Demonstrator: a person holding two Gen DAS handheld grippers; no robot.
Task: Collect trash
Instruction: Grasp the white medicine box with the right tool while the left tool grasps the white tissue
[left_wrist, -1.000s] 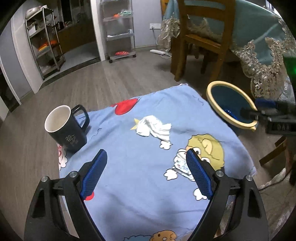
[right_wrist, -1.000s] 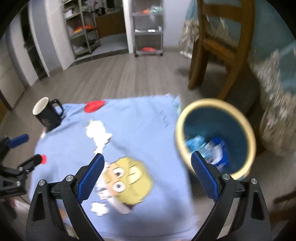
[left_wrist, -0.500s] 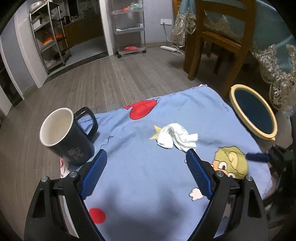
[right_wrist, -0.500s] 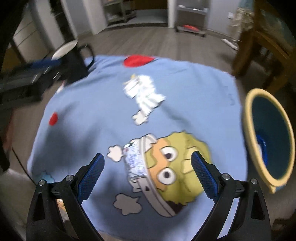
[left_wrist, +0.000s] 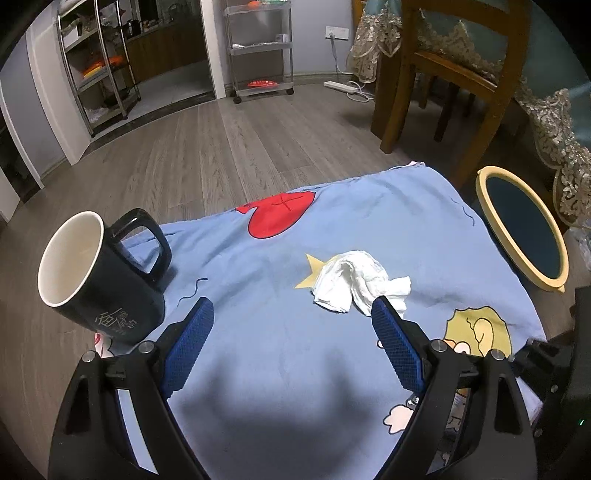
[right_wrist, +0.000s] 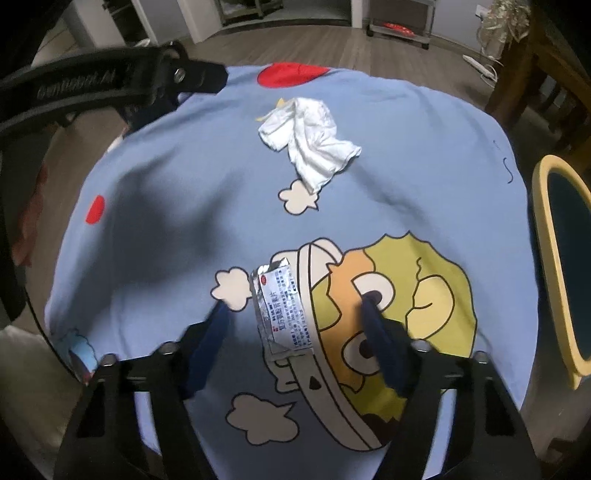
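A crumpled white tissue (left_wrist: 356, 280) lies on the blue cartoon cloth (left_wrist: 280, 354), just beyond my open, empty left gripper (left_wrist: 291, 317); it also shows in the right wrist view (right_wrist: 310, 136). A silver foil sachet (right_wrist: 282, 306) with printed text lies flat on the cloth, between the fingers of my open right gripper (right_wrist: 295, 314), which hovers low over it. The yellow-rimmed blue trash bin (left_wrist: 521, 225) stands off the cloth's right edge and also shows in the right wrist view (right_wrist: 561, 258).
A black mug (left_wrist: 92, 273) with a white inside stands at the cloth's left edge. A wooden chair (left_wrist: 454, 74) and a lace-edged table stand beyond the bin. Metal shelf racks (left_wrist: 258, 44) line the far wall across wooden floor.
My left gripper moved forward toward the tissue and mug. My right gripper swung from the bin back over the cloth and lowered around the foil sachet.
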